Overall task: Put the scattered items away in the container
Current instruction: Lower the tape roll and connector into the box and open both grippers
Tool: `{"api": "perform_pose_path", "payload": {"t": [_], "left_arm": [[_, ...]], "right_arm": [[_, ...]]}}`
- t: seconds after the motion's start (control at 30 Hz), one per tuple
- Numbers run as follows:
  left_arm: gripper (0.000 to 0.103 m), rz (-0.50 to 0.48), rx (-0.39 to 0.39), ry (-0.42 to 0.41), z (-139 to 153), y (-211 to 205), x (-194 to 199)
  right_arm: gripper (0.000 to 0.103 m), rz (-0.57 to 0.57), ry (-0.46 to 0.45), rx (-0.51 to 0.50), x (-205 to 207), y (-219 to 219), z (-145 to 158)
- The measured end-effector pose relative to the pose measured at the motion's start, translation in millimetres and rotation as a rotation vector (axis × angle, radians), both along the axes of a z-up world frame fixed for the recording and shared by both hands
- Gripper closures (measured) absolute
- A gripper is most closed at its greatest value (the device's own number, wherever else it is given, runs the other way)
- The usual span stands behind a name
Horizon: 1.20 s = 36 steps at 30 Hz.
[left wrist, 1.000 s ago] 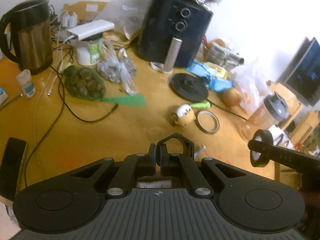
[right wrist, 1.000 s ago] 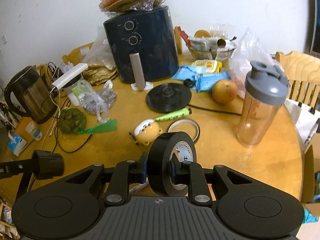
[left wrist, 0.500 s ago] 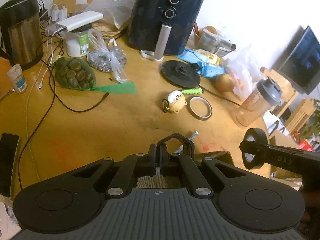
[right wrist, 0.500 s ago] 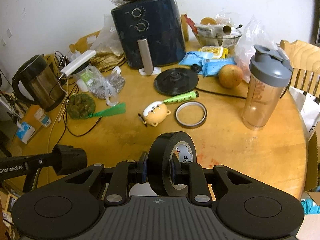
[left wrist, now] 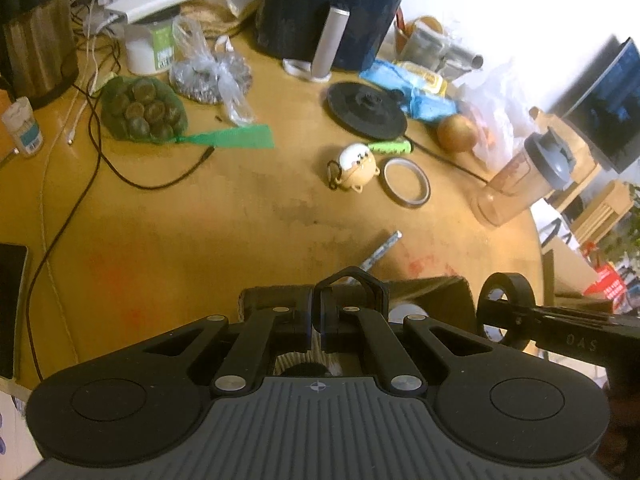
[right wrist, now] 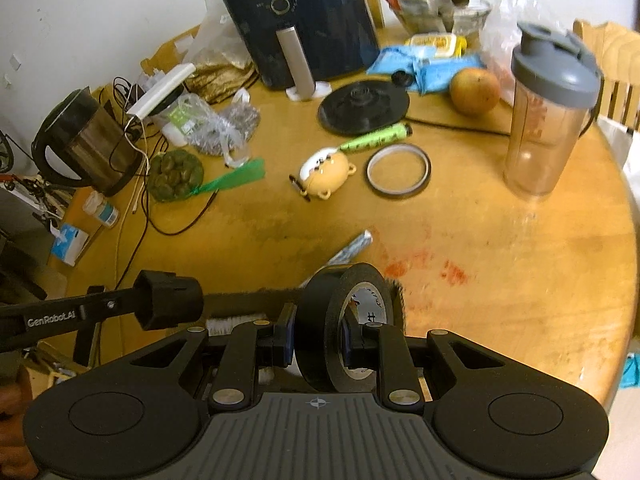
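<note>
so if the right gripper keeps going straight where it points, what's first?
Probably the far rim of the dark felt container just ahead of the right gripper and its black tape roll; depth unclear.

White wall (right wrist: pixel 100 20), round wooden table (right wrist: pixel 520 280), wooden chair (right wrist: pixel 616 60) at right, bright light

Left tongs (left wrist: pixel 316 320) pressed together, right tongs (right wrist: pixel 320 344) clamped, both angled downward

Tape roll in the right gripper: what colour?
Black, with a white printed core; the tape roll shows best in the right wrist view.
</note>
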<state>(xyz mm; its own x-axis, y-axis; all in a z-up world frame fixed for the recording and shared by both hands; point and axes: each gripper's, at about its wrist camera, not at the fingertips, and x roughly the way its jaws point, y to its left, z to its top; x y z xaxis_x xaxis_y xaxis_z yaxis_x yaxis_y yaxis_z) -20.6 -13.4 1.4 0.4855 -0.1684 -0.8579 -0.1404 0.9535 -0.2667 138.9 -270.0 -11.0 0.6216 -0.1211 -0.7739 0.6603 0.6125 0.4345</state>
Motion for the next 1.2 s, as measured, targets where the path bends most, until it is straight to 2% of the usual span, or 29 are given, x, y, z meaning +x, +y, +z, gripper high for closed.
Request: {"api": "perform_pose_path", "payload": {"t": [0.13,0.63,0.93,1.03,1.07,1.1,1.13,1.17,1.2], "left_arm": [[0.099,-0.002,-0.028,0.058,-8,1,7],[0.099,-0.041,-0.032,0.207,-23,1,29],[0.099,-0.048,-0.018,0.248,-27,0,37],[0.095,-0.027,-0.022,0.265,-27,1,38],[0.095,-0.016,-0.028,0.271,-27,3,38],[0.095,-0.006,-0.028,0.280,-28,4,39],[0.092,-0.001,-0.025,0.288,-29,5,39],[0.077,0.006,-0.021,0.295,-29,6,39],[0.068,0.012,-0.017,0.298,-29,7,38]], "right_arm": [[0.079,0.025,0.006,0.043,0,0,-4],[0.079,0.104,0.051,0.163,4,0,-23],[0.079,0.149,0.081,0.180,11,-2,-28],[0.076,0.162,0.089,0.188,12,-2,-29],[0.064,0.168,0.090,0.185,13,-2,-29],[0.038,0.178,0.091,0.179,14,-2,-28],[0.024,0.185,0.091,0.168,15,-1,-26],[0.004,0.192,0.089,0.153,15,-1,-24],[0.000,0.199,0.087,0.141,16,0,-22]]}}
